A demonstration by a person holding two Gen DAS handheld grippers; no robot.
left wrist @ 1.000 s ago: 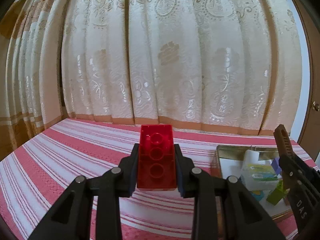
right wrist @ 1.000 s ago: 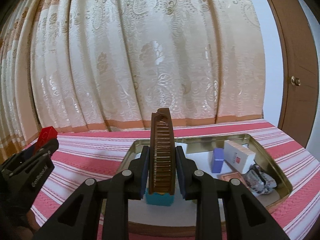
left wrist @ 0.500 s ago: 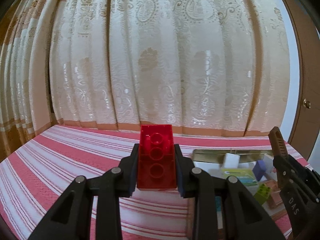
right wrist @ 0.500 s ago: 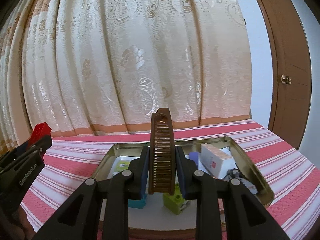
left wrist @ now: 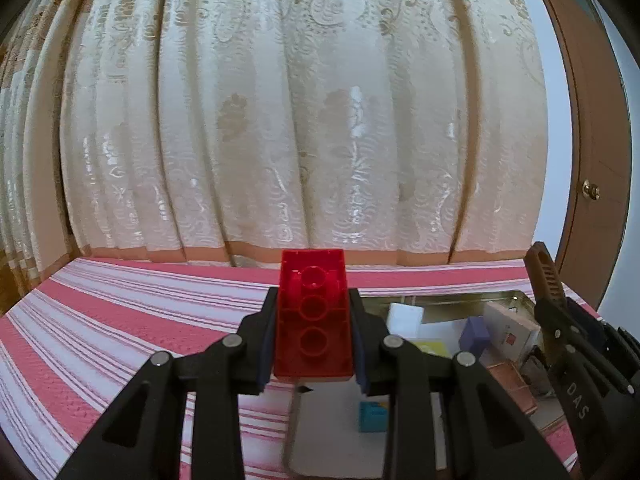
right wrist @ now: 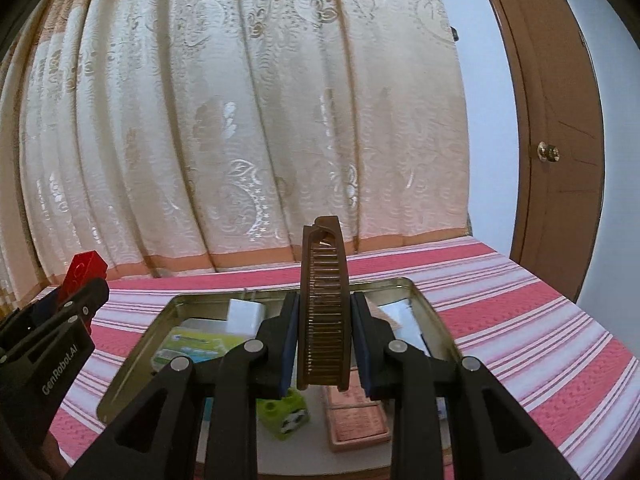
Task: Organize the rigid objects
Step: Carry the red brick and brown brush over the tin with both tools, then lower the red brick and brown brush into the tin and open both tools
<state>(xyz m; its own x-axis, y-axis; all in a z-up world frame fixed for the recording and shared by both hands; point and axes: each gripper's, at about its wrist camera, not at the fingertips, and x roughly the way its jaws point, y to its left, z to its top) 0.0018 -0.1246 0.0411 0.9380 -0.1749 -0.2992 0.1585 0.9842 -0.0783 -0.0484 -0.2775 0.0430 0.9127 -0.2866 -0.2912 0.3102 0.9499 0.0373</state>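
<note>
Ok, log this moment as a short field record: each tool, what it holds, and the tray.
left tool: shut on the translucent red plastic building brick
right tool: shut on the brown plastic comb, upright
shallow metal tray: on the red-and-white striped cloth, holding small boxes and a lime-green toy block
backdrop: cream patterned curtain

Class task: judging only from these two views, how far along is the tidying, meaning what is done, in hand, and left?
Done: several small items already lie in the metal tray. In hand: the left gripper clamps a red brick and the right gripper clamps a brown comb, both above the tray. Left: setting both down.
</note>
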